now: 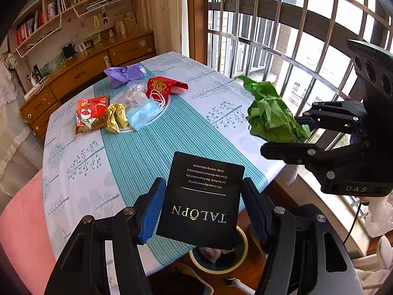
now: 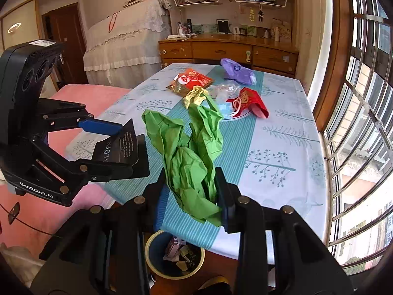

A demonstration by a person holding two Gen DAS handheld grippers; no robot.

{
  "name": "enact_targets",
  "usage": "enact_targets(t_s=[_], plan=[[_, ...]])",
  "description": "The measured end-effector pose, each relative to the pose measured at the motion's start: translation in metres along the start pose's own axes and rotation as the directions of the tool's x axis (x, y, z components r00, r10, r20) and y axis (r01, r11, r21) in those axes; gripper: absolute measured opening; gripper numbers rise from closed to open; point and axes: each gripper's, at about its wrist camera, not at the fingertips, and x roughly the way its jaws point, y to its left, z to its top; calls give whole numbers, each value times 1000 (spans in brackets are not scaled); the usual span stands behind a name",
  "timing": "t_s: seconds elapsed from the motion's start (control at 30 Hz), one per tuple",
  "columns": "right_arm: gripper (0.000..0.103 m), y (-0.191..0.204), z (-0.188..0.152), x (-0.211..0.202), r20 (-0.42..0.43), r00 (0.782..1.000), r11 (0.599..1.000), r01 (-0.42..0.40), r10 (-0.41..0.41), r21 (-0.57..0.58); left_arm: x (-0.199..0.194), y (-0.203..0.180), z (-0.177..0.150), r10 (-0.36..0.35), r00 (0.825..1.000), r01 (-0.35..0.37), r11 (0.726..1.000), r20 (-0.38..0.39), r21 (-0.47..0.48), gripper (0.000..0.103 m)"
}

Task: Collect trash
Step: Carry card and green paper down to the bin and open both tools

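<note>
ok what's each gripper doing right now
left: shut on black card
right: shut on green paper

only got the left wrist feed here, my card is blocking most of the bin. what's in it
Observer: The right wrist view looks straight into the bin: crumpled wrappers and scraps already lie at the bottom.
Operator: is the green paper over it or still over the table
Observer: The green paper, clamped in the right gripper, hangs with its lower end just above the bin's far rim, at the table edge.
Operator: and how does my card look from there
Observer: The black card sits pinched between the left gripper fingers, left of the green paper, apart from it.
</note>
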Motion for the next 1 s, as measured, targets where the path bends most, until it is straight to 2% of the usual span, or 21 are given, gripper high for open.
enact_targets(t_s=[0.17, 0.37, 0.67, 0.83, 1.0], plan=[[32, 40, -42, -14, -42, 998, 999, -46, 45, -21, -23, -20, -42, -15, 1000, 15, 1000, 2, 4, 63], [32, 64, -103, 11, -150, 986, 997, -78, 76, -11, -9, -33, -104, -47, 998, 46, 999, -36, -25, 63], [32, 88, -205, 84, -353, 931, 996, -90, 93, 23, 67, -48, -206, -99, 982, 85, 992, -163, -93, 63], [32, 89, -247, 123, -399, 912, 996, -72, 89, 56, 119, -50, -245, -102, 975, 84, 992, -197, -100, 63], [32, 76, -277, 160, -412, 903, 987, -68, 123, 145, 169, -48, -276, -128, 968, 94, 982, -215, -162, 63]])
